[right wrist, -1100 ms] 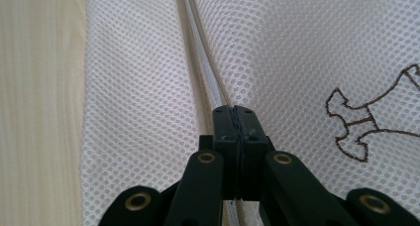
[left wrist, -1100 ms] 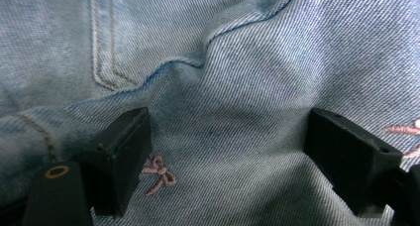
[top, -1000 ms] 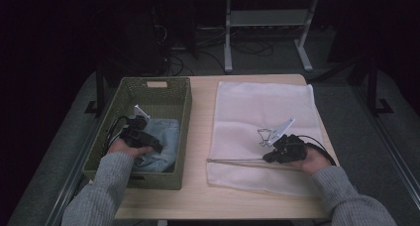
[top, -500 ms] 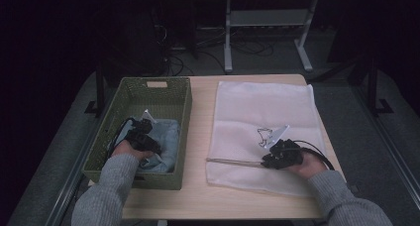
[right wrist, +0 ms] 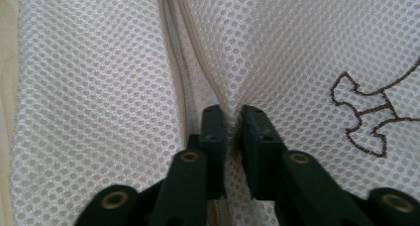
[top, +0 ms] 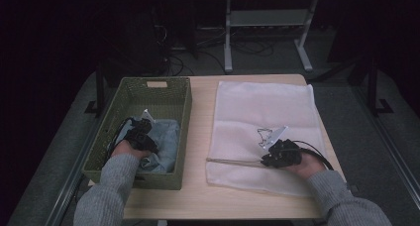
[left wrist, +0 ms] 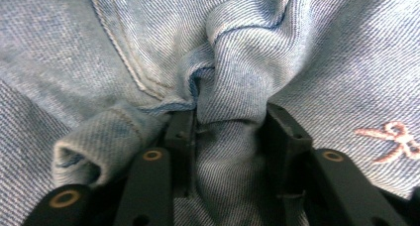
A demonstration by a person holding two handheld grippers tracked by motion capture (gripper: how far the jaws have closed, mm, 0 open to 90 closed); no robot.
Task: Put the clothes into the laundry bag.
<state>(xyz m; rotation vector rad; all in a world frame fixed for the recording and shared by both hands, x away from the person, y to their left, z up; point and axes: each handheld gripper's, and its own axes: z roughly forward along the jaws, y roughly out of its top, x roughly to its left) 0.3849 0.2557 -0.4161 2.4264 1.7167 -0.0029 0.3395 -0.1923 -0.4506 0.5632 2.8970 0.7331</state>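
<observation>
The left gripper [left wrist: 229,119] pinches a bunched fold of the denim jeans [left wrist: 277,52] between its jaws; pink stitching [left wrist: 391,139] sits at 3 o'clock from the pinch. In the high view the jeans [top: 166,141] lie in the green basket [top: 161,94], at 9 o'clock on the table [top: 198,186]. The right gripper [right wrist: 233,118] has its jaws nearly together, nipping the zip edge of the white mesh bag [right wrist: 89,87], whose brown emblem [right wrist: 369,112] lies at 3 o'clock. The bag [top: 267,112] lies flat at 3 o'clock from the basket.
</observation>
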